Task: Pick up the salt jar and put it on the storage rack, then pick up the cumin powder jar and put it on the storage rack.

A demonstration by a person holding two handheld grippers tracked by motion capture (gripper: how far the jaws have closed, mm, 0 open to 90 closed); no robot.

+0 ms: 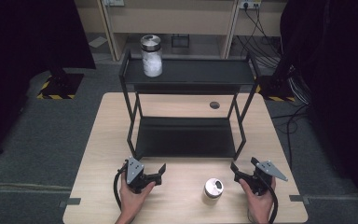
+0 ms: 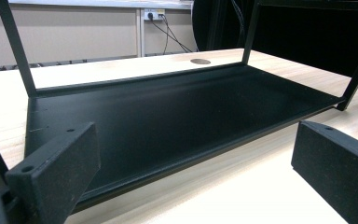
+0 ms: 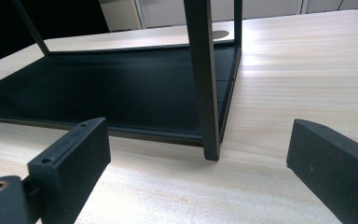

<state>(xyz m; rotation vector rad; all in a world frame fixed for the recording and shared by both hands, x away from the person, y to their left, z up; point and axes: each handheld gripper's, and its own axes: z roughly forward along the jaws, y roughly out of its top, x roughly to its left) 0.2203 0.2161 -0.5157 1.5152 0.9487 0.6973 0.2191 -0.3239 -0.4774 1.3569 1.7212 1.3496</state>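
Nearest the person, both hands rested low on the front of the pale wooden table (image 1: 102,140), forearms coming in from the near edge. The left hand (image 1: 133,198) held the left gripper (image 1: 157,175) with its jaws spread wide and nothing between them, aimed forward and a little to the right, toward the rack. The right hand (image 1: 258,203) held the right gripper (image 1: 238,171) the same way, jaws wide apart and empty, aimed forward and a little to the left. A grey three-cornered plate sat on top of each.

Between the two hands, nearer the right one, a small white jar (image 1: 213,190) stood upright on the table, its long axis vertical and its silvery lid facing up. No writing on it could be read.

Just beyond the grippers stood a black two-tier metal rack (image 1: 189,74), its long side running left to right. In the left gripper view its bare lower shelf (image 2: 177,112) lay straight ahead; in the right gripper view a front leg (image 3: 205,84) stood between the jaws, farther off.

On the top shelf, toward its left end, a taller clear jar (image 1: 151,56) with white contents and a metal lid stood upright. Behind the rack, a round hole (image 1: 214,105) marked the tabletop.
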